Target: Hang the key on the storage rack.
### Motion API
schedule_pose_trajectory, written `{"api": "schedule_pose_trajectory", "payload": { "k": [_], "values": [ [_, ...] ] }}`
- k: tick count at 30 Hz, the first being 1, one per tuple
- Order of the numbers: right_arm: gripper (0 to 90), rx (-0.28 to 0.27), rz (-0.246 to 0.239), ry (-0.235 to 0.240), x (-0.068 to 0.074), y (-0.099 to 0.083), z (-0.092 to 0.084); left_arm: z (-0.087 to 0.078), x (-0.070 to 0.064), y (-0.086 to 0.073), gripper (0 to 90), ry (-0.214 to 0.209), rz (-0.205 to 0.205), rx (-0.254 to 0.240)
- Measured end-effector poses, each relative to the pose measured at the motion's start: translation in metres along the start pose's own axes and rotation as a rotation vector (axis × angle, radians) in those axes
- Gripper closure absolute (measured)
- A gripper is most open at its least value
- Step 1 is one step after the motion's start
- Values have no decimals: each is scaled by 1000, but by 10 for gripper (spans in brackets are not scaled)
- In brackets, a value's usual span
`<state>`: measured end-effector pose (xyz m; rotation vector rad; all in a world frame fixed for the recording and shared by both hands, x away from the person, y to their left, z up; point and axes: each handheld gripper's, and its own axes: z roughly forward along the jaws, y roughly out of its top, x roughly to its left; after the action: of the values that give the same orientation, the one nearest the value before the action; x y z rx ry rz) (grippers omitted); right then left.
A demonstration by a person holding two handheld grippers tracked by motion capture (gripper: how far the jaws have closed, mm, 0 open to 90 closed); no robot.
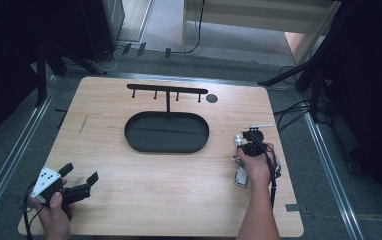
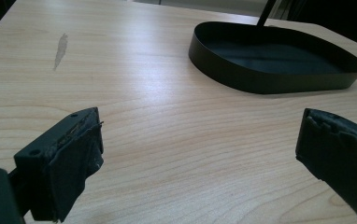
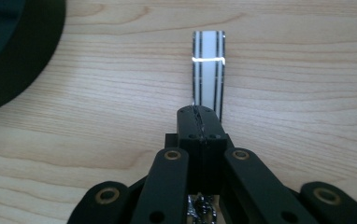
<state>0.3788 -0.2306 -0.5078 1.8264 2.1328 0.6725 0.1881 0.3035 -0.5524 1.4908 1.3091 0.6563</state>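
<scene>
The right hand-held gripper [image 3: 200,122] clamps and half hides a striped strip [image 3: 208,70].

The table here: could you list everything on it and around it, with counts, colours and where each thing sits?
Table: one, light wood, centre of the high view.
Tray: one, black, oval, middle of the table.
Rack: one, black, a bar with four pegs on a post rising from the tray's far side.
Round spot: one, dark grey, far edge of the table, right of the rack.
Strap: one, white with black stripes, flat on the wood, one end pinched in the right tool.
Left tool: one, black, jaws wide apart, near left corner, holding nothing.
Right tool: one, black, jaws closed on the strap, right side of the table.
</scene>
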Motion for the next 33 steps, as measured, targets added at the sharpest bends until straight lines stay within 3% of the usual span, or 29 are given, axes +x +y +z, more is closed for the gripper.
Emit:
{"api": "schedule_pose_trajectory", "payload": {
  "k": [2,4,5,8,13,14,18,20,27,33],
  "values": [
    [742,-24,14,-25,1,0,-1,0,0,0,10,0,-1,0],
    [713,-34,27,-31,0,0,-1,0,0,0,10,-1,-2,-1],
    [638,-40,40,-52,-2,0,0,0,1,0,10,-2,-3,-1],
    [623,-28,60,-56,-5,0,1,0,1,0,11,-2,-3,0],
    [681,-2,62,-38,-7,-1,7,0,0,0,10,-3,-1,2],
    [757,-1,49,-56,-5,-2,8,0,1,0,10,-5,-2,3],
    [765,-22,24,-89,-1,-3,8,0,1,0,10,-5,-2,4],
    [771,-60,-14,-136,3,-3,4,0,1,0,10,-5,0,4],
    [775,-128,4,-115,4,0,-7,0,1,0,10,-6,-3,5],
    [775,-232,-8,-131,12,4,-20,1,1,0,11,-6,-6,5]
  ]
}}
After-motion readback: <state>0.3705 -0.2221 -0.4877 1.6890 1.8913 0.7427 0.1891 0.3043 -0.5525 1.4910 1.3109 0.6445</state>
